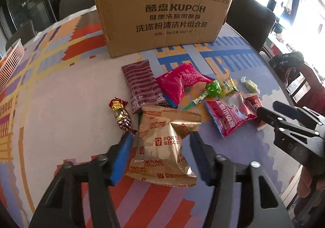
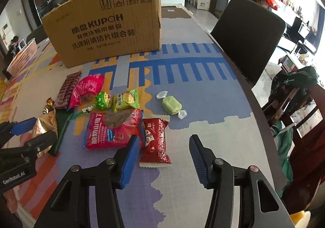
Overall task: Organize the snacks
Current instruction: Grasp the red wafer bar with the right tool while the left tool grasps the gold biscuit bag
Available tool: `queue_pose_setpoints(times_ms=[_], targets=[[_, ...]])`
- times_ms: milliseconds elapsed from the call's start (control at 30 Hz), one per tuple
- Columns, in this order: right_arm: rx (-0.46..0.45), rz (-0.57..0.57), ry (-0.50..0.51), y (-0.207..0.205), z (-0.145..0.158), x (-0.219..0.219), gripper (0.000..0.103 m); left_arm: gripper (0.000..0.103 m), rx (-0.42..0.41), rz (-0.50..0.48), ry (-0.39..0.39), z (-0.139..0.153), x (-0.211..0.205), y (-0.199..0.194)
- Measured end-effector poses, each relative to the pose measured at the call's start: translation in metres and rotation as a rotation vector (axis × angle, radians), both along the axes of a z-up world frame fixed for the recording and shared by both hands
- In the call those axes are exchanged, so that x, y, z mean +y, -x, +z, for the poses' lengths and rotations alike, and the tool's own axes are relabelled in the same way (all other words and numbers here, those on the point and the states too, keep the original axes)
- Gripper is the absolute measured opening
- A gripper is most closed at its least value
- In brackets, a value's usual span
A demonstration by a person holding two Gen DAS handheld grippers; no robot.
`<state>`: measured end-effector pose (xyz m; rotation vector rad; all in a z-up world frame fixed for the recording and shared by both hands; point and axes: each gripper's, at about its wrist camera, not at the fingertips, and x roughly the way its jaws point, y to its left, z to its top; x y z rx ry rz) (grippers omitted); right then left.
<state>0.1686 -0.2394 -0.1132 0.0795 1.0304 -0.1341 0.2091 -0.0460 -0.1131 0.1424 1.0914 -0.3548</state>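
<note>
Left wrist view
Left gripper (image 1: 160,142): fingers apart, one either side of the gold biscuit bag (image 1: 162,146); contact not clear.
Snacks ahead of it: nine counted. One gold bag between the fingers, one foil candy (image 1: 120,114) just left, one purple striped pack (image 1: 142,85), one pink pack (image 1: 178,83), one green lollipop (image 1: 212,89), one yellow-green packet (image 1: 228,86), one pale green candy (image 1: 250,85), one red-pink pack (image 1: 231,114), one dark green strip, mostly hidden.
Box (image 1: 162,14): one, cardboard, beyond the pile.

Right wrist view
Right gripper (image 2: 163,153): fingers wide apart, holding nothing.
Red pack (image 2: 156,140): one, between the fingers, nearer the left one.
Red-pink pack (image 2: 113,130): left finger overlapped its corner.
Pale green candy (image 2: 171,105): ahead, apart from the rest.
Basket (image 2: 23,57): one, far left.
</note>
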Motion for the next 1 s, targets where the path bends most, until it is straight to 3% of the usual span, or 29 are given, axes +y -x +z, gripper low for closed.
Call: queue_pose_setpoints(times_ms=[233,433,633,667,1000], targets=[[0.015,0.003,-0.021,-0.008,-0.009,-0.003,0.045,0.043,0.027,0.028,0.027,-0.001,-0.001,0.0],[0.029,0.004,-0.058,-0.013,-0.015,-0.007,0.041,0.043,0.007,0.024,0.036,0.008,-0.008,0.004],[0.03,0.004,-0.088,-0.016,-0.018,-0.011,0.03,0.043,0.012,0.026,0.063,0.011,-0.017,0.006],[0.032,0.004,-0.089,-0.017,-0.018,-0.012,0.023,0.043,0.012,0.028,0.068,0.012,-0.018,0.006],[-0.009,-0.006,-0.106,-0.004,0.002,-0.02,0.023,0.043,-0.022,0.022,0.073,0.023,-0.029,0.012]])
